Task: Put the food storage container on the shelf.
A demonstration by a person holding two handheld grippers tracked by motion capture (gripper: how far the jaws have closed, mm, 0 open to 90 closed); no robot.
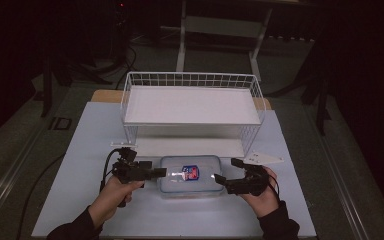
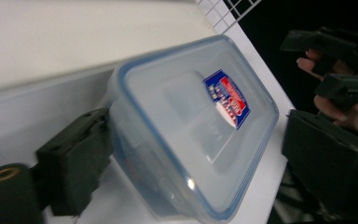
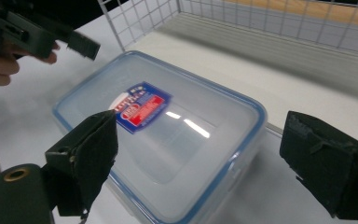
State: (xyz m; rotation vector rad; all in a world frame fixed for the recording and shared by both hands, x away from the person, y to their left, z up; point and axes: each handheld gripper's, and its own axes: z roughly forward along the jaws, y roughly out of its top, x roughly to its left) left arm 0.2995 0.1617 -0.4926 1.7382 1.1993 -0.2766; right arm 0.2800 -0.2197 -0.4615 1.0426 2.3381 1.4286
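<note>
Clear plastic food container [image 1: 190, 174] with a blue-rimmed lid and a red-and-blue label [image 1: 190, 172] lies flat on the white table [image 1: 80, 150], just in front of the white wire rack [image 1: 192, 107]; seen from above it sits near table centre, with the rack at its 12 o'clock.

Left gripper [image 1: 152, 173] comes in at the container's 9 o'clock, held in the person's left hand [image 1: 111, 197]; its tip is at the container's short left end. In the left gripper view the jaws straddle that end of the container [image 2: 193, 126]; the near jaw lies against the side wall, the other jaw stands off beyond the far rim with a gap of table between; so the jaws are parted and not clamped on the box. View is motion-blurred, so contact at the near pad is not certain.

Right gripper [image 1: 226, 175] sits at the container's 3 o'clock, in the right hand [image 1: 262, 195]; grey three-cornered plate [image 1: 266, 159] on top of it. In the right gripper view both jaws stand wide apart on either side of the container's [image 3: 168, 135] near corner, neither pad pressing on it; claw wide open, gripping nothing. The left gripper [image 3: 46, 35] shows at 10 o'clock in that view, beyond the lid.
</note>
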